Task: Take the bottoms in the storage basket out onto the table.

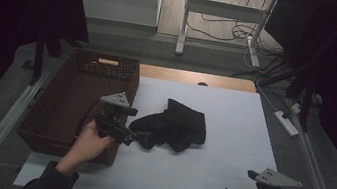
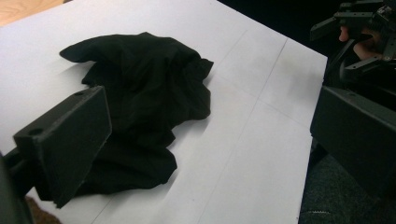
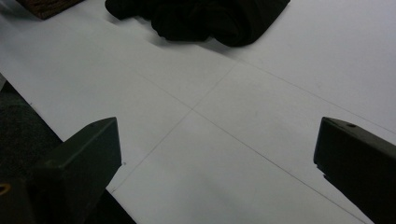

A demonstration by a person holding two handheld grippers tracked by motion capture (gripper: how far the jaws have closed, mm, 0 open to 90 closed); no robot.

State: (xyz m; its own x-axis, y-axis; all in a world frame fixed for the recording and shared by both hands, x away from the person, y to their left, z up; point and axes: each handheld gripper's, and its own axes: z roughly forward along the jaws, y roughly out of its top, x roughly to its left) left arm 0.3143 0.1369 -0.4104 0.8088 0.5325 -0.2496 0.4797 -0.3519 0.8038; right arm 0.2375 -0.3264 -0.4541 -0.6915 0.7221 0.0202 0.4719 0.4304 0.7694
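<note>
Black cloth (image 1: 172, 125) crumpled mid-desk, nearer the left edge by the basket (image 1: 60, 109). Soft, light, limp; best pinched at a raised fold. Left gripper (image 1: 142, 138) released at its edge; right gripper (image 1: 239, 185) released, near front-right corner

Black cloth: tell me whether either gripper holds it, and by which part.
Nothing is held. The left gripper is open at the black cloth's near edge; the right gripper is open, apart from it.

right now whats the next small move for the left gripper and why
Probably ease the left gripper a little forward and down, then close on the near edge of the black cloth. Its jaws stand open at that crumpled edge with nothing between them, and the wicker basket sits just beside it.
</note>
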